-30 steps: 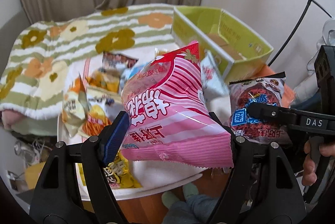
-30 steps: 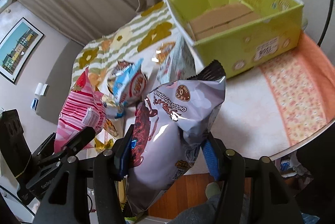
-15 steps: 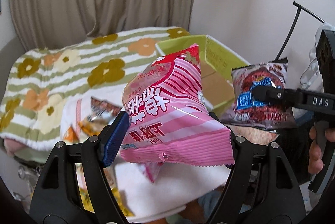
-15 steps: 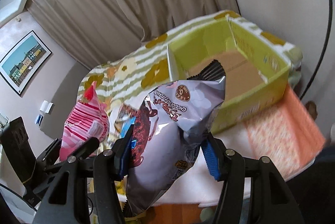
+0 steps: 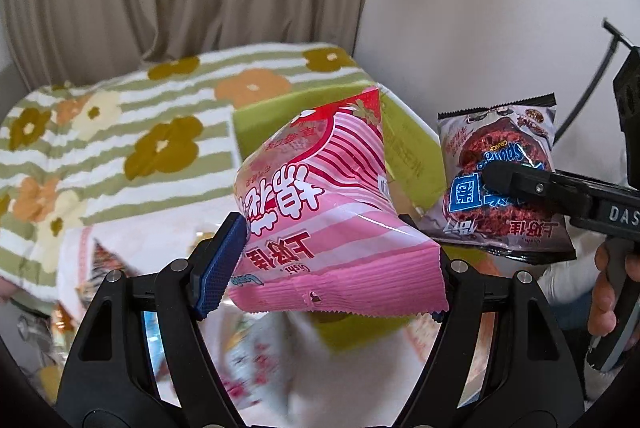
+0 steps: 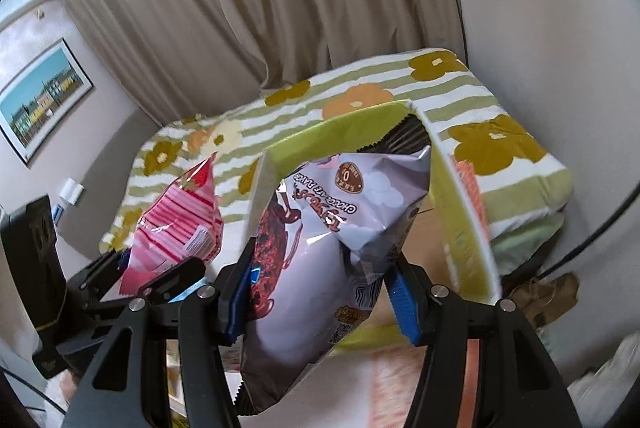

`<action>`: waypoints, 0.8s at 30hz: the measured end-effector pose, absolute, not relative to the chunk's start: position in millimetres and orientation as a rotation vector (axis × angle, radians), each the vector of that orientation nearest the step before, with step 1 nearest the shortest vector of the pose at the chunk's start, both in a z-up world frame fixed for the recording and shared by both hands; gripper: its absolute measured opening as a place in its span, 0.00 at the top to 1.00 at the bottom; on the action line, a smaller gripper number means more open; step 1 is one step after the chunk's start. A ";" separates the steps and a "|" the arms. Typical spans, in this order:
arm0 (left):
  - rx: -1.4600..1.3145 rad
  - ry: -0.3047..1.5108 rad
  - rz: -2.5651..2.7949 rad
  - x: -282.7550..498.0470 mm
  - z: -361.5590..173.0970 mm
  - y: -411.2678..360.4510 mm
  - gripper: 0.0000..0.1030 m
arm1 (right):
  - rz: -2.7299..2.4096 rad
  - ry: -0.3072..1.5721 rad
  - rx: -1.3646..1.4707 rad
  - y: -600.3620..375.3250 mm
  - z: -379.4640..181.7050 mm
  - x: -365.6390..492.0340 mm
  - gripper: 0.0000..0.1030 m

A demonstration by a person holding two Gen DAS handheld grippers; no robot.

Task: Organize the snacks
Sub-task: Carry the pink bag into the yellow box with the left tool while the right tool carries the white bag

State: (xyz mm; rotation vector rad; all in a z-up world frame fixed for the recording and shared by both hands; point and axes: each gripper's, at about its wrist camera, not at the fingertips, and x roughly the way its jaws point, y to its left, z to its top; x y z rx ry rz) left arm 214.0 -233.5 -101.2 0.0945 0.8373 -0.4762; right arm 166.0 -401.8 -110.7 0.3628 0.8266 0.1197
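Pink bag (image 5: 320,212) is clamped in the left gripper (image 5: 332,268); grey bag (image 6: 332,252) is gripped by the right gripper (image 6: 324,292), green box (image 6: 460,212) at one o'clock.

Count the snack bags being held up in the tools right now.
2. The pink striped bag is clamped in the left tool; the silver chocolate bag is clamped in the right tool. More blurred packets lie below.
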 end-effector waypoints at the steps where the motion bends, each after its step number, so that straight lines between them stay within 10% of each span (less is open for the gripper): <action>1: 0.096 0.859 -0.471 222.2 -106.9 -244.1 0.29 | 0.125 0.838 0.358 -407.9 -113.7 170.9 0.47; 11: 0.164 1.021 -0.481 266.5 -153.2 -300.8 0.25 | 0.136 0.939 0.278 -441.6 -143.6 199.6 0.47; 15: 0.145 1.030 -0.517 271.9 -155.6 -300.7 0.03 | 0.134 0.961 0.282 -447.1 -151.2 201.2 0.47; 24: 0.179 1.027 -0.490 262.6 -142.9 -275.5 0.03 | 0.156 1.011 0.223 -442.6 -156.0 206.2 0.47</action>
